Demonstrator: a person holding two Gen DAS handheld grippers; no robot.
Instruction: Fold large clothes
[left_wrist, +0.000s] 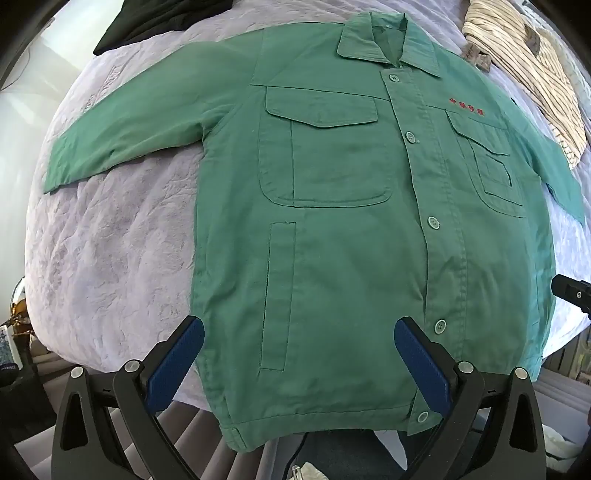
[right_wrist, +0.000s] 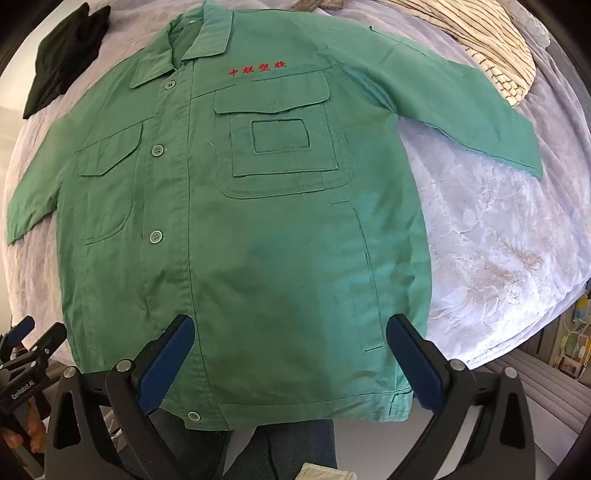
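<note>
Lavender crinkled bedspread (left_wrist: 110, 258) carries everything. Nearest, left gripper (left_wrist: 299, 363) and right gripper (right_wrist: 290, 360) hover over the hem, ribbed blue pads spread apart, empty. Green woven cotton work jacket (left_wrist: 351, 240) lies flat, buttoned, sleeves outspread. Beyond: striped cream fabric (left_wrist: 535, 74), black garment (right_wrist: 62, 55).

Both wrist cameras hang close above the hem end of the buttoned green cotton work jacket (left_wrist: 343, 229), facing toward its collar at 12 o'clock. The left view sits over the hem's left half, the right view (right_wrist: 258, 221) over the right. Both share the jacket's front and the lavender quilted bed (left_wrist: 110, 266).
</note>
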